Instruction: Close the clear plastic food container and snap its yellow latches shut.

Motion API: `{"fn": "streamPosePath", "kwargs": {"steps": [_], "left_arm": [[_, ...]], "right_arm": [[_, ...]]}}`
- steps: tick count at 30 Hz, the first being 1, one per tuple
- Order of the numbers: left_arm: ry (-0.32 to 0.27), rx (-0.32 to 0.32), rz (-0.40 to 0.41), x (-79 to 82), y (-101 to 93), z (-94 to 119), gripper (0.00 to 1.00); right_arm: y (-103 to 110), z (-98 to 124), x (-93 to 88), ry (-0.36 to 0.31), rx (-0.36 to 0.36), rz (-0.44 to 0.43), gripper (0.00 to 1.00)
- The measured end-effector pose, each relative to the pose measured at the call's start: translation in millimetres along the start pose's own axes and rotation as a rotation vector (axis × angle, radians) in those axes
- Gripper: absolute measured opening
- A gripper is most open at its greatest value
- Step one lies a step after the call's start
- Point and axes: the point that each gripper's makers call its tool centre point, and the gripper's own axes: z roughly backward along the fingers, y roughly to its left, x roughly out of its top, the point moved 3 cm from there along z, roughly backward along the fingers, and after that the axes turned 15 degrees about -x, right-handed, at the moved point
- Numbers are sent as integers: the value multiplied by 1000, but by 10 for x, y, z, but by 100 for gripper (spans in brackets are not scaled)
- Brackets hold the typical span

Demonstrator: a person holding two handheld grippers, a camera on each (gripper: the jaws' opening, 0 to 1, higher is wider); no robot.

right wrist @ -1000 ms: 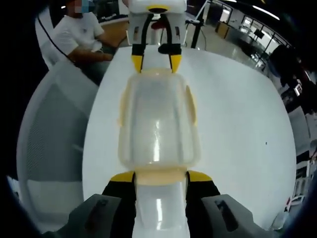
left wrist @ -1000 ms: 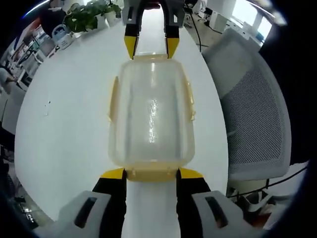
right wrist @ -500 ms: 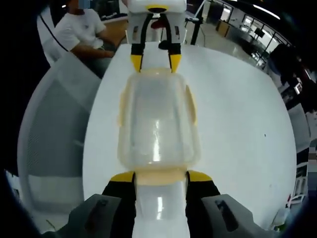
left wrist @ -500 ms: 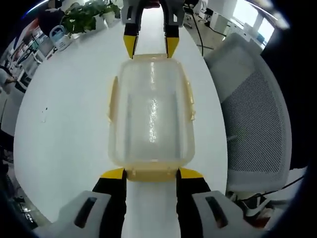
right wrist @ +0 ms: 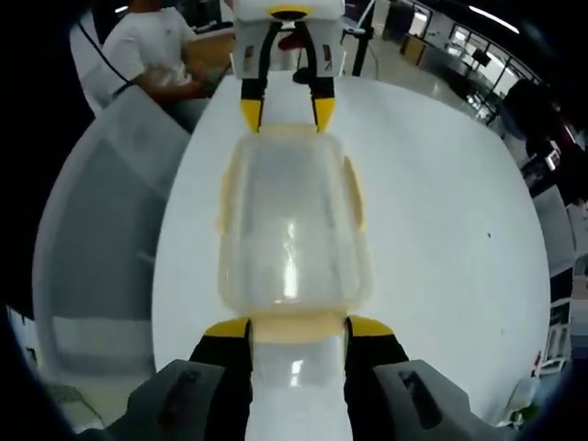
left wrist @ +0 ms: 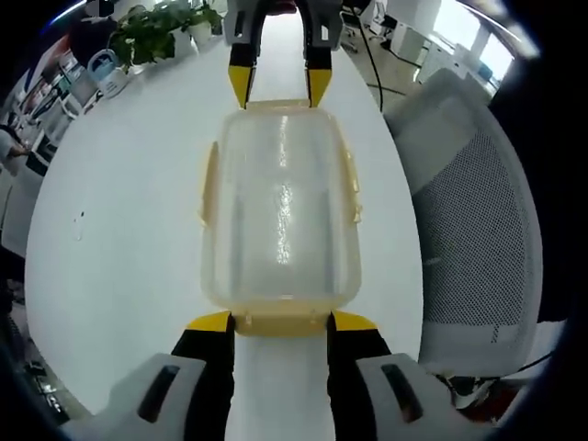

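The clear plastic food container (left wrist: 280, 211) lies lengthwise between my two grippers with its lid on. My left gripper (left wrist: 281, 322) is shut on the yellow end latch nearest it. At the far end, my right gripper (left wrist: 276, 87) grips the opposite end latch (left wrist: 276, 105). In the right gripper view the same container (right wrist: 294, 230) runs from my right gripper (right wrist: 299, 328) up to my left gripper (right wrist: 287, 112). The yellow side latches (left wrist: 209, 184) (left wrist: 352, 188) lie flat along the long walls.
A white table (left wrist: 119, 202) lies under the container. A grey mesh office chair (left wrist: 469, 211) stands beside the table edge, seen again as a chair (right wrist: 101, 239) in the right gripper view. Potted plants (left wrist: 156, 28) stand at the table's far end. A seated person (right wrist: 152, 55) is behind the chair.
The container stays fixed between both grippers while the background drifts slightly, so both hands have moved a little together. The jaws have not changed.
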Motion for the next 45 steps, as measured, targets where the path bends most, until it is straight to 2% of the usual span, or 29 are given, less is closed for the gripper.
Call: {"fn": "streamPosePath", "kwargs": {"steps": [16, 45], "left_arm": [[-5, -1, 3, 356, 65, -168, 38], [-21, 1, 41, 780, 76, -374, 38]], "right_arm": [[-57, 93, -381, 17, 3, 4, 37], [-125, 176, -843, 27, 12, 42, 37]]}}
